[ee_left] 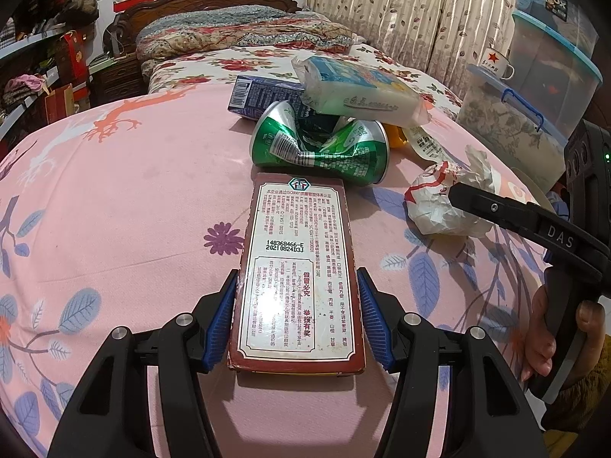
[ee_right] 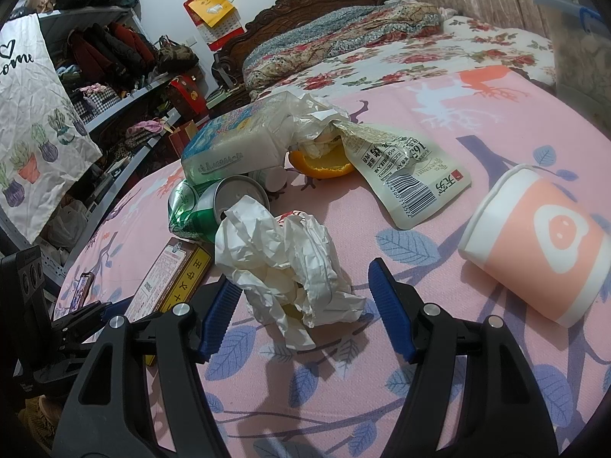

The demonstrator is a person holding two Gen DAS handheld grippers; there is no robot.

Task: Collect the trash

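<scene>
The left tongs [ee_left: 296,316] clamp a brown printed box [ee_left: 299,267] lying flat on the pink bedsheet [ee_left: 133,191], a crushed green can [ee_left: 320,145] just beyond its far end. The right tongs [ee_right: 301,305] stand released around a crumpled white wrapper [ee_right: 282,259], pads apart from it; an orange paper cup [ee_right: 534,244] lies to their right.

One can [ee_left: 320,145], two boxes [ee_left: 296,278], one paper cup [ee_right: 534,244], one paper wad [ee_right: 282,263].

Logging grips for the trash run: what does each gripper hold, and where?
Left gripper: jaws clamp the brown box across its near end. Right gripper: open around the crumpled paper, holding nothing.
</scene>
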